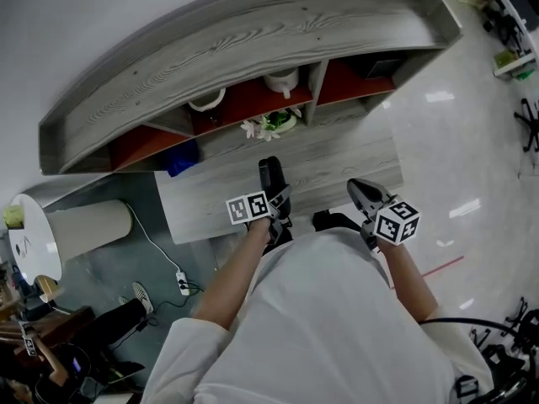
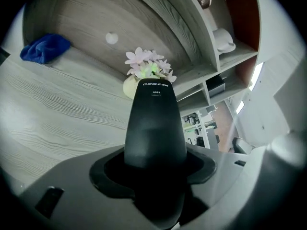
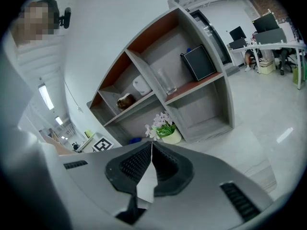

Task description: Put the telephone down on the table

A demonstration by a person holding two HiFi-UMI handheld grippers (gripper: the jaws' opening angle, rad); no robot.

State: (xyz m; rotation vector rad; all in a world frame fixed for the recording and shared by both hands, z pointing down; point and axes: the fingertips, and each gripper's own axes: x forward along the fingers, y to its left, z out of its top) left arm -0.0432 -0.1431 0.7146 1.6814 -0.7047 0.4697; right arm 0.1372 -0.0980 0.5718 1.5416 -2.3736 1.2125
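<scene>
One black telephone handset (image 2: 156, 123) clamped in left gripper (image 2: 156, 174), near flower pot (image 2: 128, 87); right gripper (image 3: 151, 150) jaws together, empty.

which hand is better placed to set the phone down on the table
Left. The left tongs grip the telephone above the wooden table; the right tongs are shut and empty.

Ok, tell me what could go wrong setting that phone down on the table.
1. The telephone juts far past the left gripper, which seems to hold only its near end, so it could pivot or slip on touching down.
2. The flower pot stands straight ahead of the telephone's tip on the table. A move too far forward might knock it over.
</scene>
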